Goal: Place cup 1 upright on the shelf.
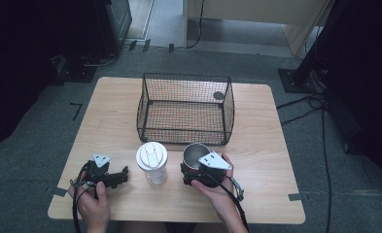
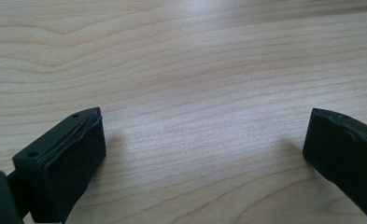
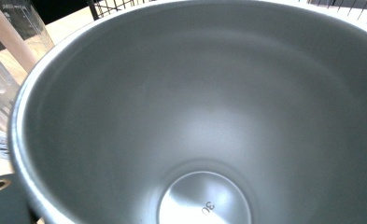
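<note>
The round brushed-steel cup (image 1: 196, 154) stands at lower centre of the high view, on the pale wooden tabletop (image 1: 261, 160), just in front of the black wire-mesh basket (image 1: 186, 108). The right tongs (image 1: 198, 171) sit against its near wall. The right gripper view looks straight into the bare steel bowl (image 3: 204, 121), with the jaws themselves out of sight, so whether the pads actually press on the rim cannot be told; a grip on the wall is likely, not confirmed.

The left tongs (image 1: 118, 177) rest low at lower left, jaws spread wide over bare wood, holding nothing.

Risks noted:
- A thin, smooth steel wall pinched at one edge may slip or swing if lifted, and the cup could tip.
- The clear plastic tumbler with the white lid (image 1: 152, 162) stands just to the cup's left; a sideways drift would knock it over.
- The basket's front rim lies close ahead; a low carry would strike the wire.
</note>
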Demonstrator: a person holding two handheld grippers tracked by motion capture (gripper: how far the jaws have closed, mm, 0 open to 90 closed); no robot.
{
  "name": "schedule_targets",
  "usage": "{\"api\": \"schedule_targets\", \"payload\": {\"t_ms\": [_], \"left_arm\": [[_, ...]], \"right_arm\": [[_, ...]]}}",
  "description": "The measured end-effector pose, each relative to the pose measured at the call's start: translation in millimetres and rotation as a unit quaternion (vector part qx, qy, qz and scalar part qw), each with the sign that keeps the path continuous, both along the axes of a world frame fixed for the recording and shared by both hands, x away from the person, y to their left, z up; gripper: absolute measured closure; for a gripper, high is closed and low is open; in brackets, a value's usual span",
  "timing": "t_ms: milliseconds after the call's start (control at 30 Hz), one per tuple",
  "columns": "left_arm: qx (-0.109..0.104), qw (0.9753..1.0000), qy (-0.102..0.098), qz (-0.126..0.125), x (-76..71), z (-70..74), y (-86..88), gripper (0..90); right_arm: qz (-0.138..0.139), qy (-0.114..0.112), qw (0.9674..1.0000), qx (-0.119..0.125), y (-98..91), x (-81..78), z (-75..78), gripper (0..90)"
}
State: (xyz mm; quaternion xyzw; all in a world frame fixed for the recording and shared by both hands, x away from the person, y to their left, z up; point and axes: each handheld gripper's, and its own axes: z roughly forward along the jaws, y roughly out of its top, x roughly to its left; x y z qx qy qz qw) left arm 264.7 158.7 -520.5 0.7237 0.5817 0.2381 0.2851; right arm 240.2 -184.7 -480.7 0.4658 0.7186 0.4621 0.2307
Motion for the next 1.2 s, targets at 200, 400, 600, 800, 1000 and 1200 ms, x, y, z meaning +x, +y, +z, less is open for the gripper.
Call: {"api": "schedule_targets", "payload": {"t_ms": [200,400,600,800,1000,1200], "left_arm": [[0.000,1.0000,0.000,0.000,0.0,0.0,0.0,0.1],[0.000,1.0000,0.000,0.000,0.0,0.0,0.0,0.1],[0.000,1.0000,0.000,0.000,0.0,0.0,0.0,0.1],[0.000,1.0000,0.000,0.000,0.0,0.0,0.0,0.1],[0.000,1.0000,0.000,0.000,0.0,0.0,0.0,0.1],[-0.001,1.0000,-0.001,0.000,0.1,-0.1,-0.1,0.1]], "right_arm": [[-0.006,-0.008,0.9999,-0.003,-0.8,0.6,-0.4,7.0],[-0.016,-0.023,0.9996,-0.003,-1.1,-0.4,1.9,7.2],[-0.017,-0.039,0.9990,0.010,-2.6,-2.3,8.6,7.2],[-0.023,-0.048,0.9985,0.015,-4.6,-1.5,17.8,7.4],[-0.020,-0.059,0.9979,0.017,-5.1,-0.1,27.8,7.4],[-0.013,-0.066,0.9976,0.019,-4.0,1.2,39.4,7.5]]}}
